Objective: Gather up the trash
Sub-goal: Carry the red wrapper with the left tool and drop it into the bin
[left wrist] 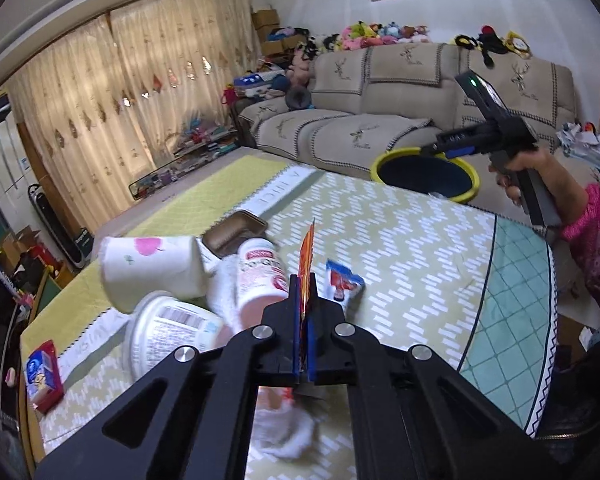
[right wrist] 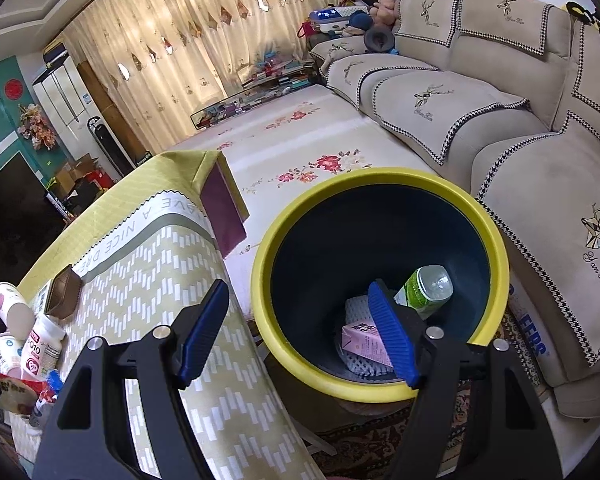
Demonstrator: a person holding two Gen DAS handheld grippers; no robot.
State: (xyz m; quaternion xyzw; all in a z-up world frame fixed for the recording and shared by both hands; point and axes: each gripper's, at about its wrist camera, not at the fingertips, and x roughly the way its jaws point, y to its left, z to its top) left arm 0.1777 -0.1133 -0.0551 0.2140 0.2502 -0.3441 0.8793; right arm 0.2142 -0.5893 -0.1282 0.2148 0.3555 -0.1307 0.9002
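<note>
- Trash is my concern: a thin red-and-orange foil snack wrapper (left wrist: 307, 264) stands edge-on in my left gripper (left wrist: 305, 300), whose jaws are pressed together on its lower end, above the cloth-covered surface (left wrist: 400, 240).
- I judge the wrapper light, limp and slick; a pinch well in from the edge should keep it from sliding out.
- My right gripper (right wrist: 296, 332) hangs over the yellow-rimmed dark bin (right wrist: 380, 390), jaws spread wide and holding nothing.
- Inside the bin lie a green-labelled plastic bottle (right wrist: 422, 290), a pink carton (right wrist: 364, 338) and white foam netting (right wrist: 356, 306).
- On the surface a white cup with pink print (left wrist: 152, 268), a white-and-pink bottle (left wrist: 260, 276) and a blue-and-white sachet (left wrist: 344, 280) remain.
</note>
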